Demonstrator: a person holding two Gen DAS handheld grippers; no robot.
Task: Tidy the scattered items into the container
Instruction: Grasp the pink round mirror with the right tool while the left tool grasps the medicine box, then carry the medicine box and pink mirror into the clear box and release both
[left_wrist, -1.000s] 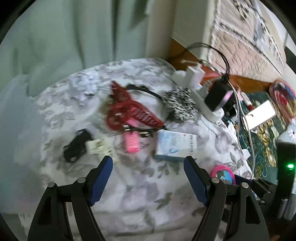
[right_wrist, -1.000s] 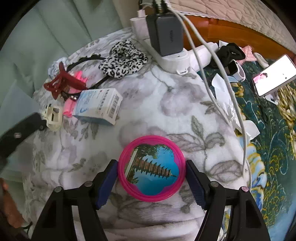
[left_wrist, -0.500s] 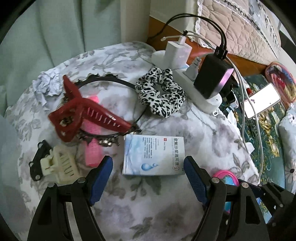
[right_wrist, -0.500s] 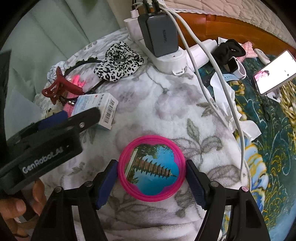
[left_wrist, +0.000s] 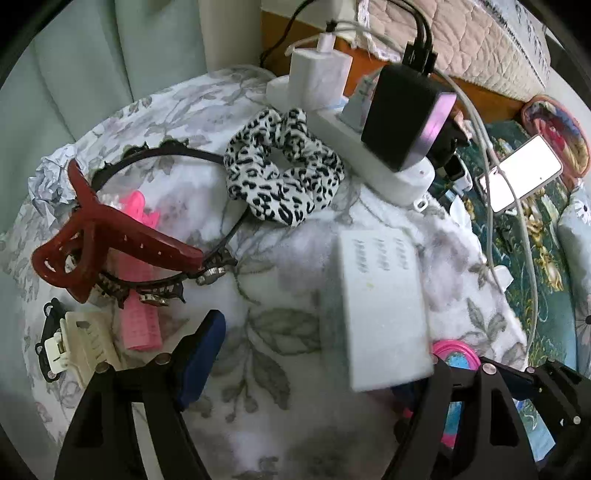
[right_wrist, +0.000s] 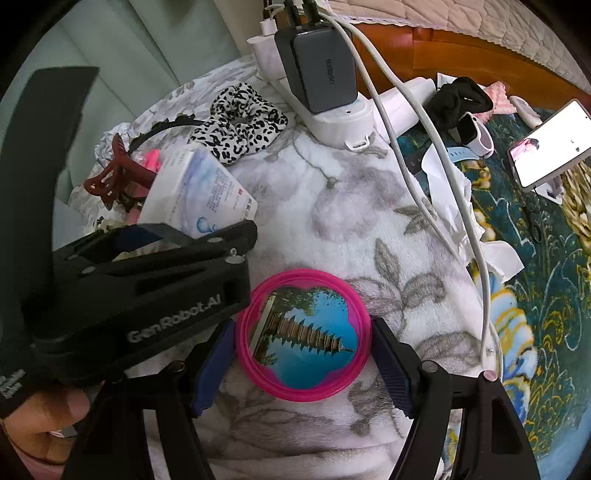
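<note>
I think the small white box (left_wrist: 380, 314) on the flowery blanket (left_wrist: 280, 424) is light and crushes easily, so my left gripper (left_wrist: 321, 354), jaws closing around it but not pressing yet, should take its long flat sides gently.

The box (left_wrist: 384, 314) stands tilted between the left claw's (left_wrist: 321, 354) fingers, leaning against the right-hand one. Ahead of that claw lies the scrunchie (left_wrist: 284, 173), with the power strip (left_wrist: 369, 155) behind it. Off to the claw's left sit the hair clip (left_wrist: 107, 247) and the headband (left_wrist: 162, 158). The round container (right_wrist: 303, 339) sits between the right claw's (right_wrist: 303, 365) fingers, on the blanket (right_wrist: 354, 206).
</note>
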